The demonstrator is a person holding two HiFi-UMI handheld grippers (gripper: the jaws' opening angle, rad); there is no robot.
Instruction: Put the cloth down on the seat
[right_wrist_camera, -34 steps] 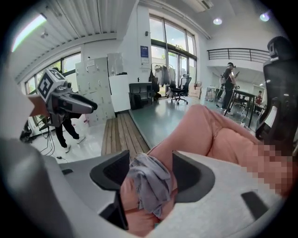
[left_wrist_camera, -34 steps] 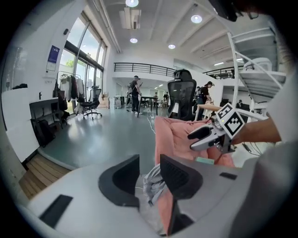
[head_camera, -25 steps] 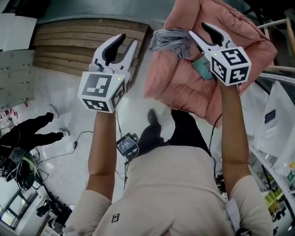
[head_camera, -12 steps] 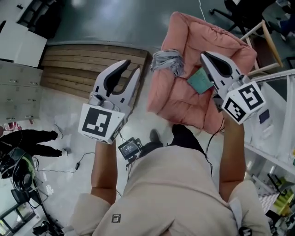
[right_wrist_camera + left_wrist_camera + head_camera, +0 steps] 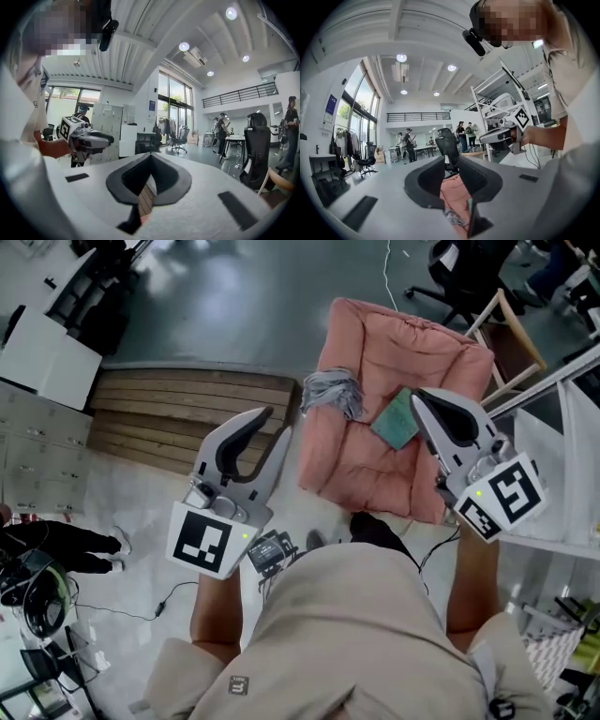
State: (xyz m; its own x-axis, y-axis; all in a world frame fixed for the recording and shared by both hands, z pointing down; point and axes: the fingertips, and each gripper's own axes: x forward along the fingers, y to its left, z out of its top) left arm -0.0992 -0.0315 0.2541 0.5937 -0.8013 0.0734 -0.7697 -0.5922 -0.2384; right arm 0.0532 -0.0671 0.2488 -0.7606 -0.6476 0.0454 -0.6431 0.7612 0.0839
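So the left hand-held gripper (image 5: pixel 279 421) has its 2 jaws a bit apart with nothing between them, and they've just been closing. The right hand-held gripper (image 5: pixel 422 399) has its jaws pressed together on nothing at all. Both are held up in the air over the scene, not touching anything. Moving outward, the grey cloth (image 5: pixel 333 390) sits bunched up at about 1 o'clock from the left tips, resting on the pink padded seat (image 5: pixel 412 343) at roughly its 9 o'clock edge. There's also a small teal thing (image 5: pixel 396 418) near the middle of the seat, just beside the right tips at their 9 o'clock. My read is the put-down step is basically done, since the cloth is on the seat and neither tool has it, so the next move probably only calls for keeping clear of it. Hard to tell: what that teal thing is, and whether part of the cloth hangs over the seat's edge. The right tool covers the seat's 4 o'clock corner, and only bits of the wooden frame (image 5: pixel 502 320) show.
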